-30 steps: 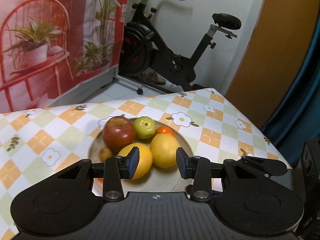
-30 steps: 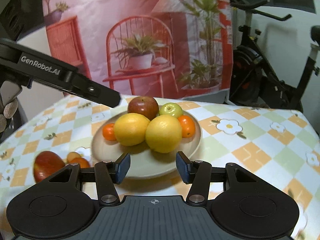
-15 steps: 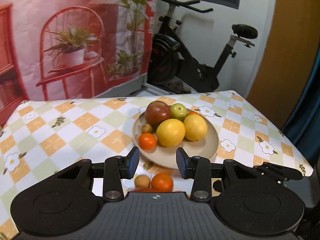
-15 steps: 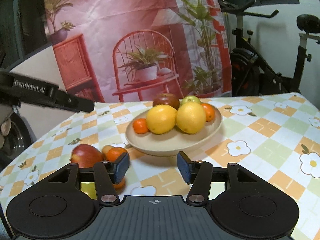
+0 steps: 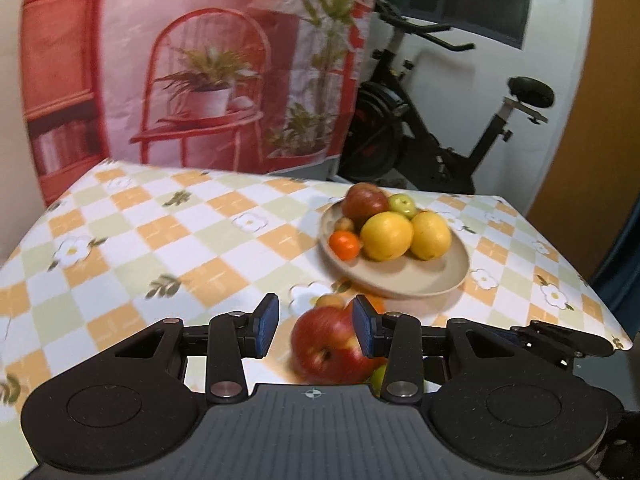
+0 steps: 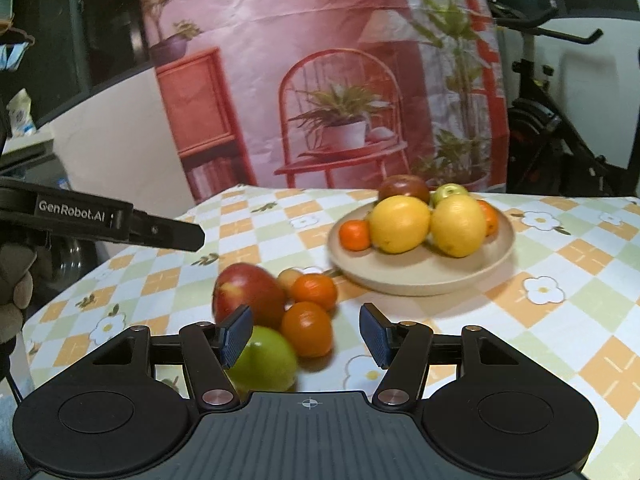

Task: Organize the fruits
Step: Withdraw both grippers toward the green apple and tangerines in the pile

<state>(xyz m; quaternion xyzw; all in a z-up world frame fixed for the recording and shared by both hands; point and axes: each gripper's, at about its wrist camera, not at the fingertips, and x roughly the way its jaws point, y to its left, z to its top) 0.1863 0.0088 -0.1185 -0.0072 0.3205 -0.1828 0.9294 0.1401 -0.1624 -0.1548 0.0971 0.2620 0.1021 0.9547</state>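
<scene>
Left gripper [image 5: 314,330] parted, empty, red apple [image 5: 330,346] beyond tips. Right gripper [image 6: 306,334] parted, empty; orange [image 6: 307,329], green apple [image 6: 264,360] ahead; plate [image 6: 424,276] farther.

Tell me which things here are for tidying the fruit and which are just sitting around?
For the job:
- plate piled with fruit
- loose red apple
- green apple
- two small oranges
- left gripper, open over the red apple
- right gripper, open

Just sitting around:
- exercise bike
- painted backdrop
- flowered tablecloth
</scene>
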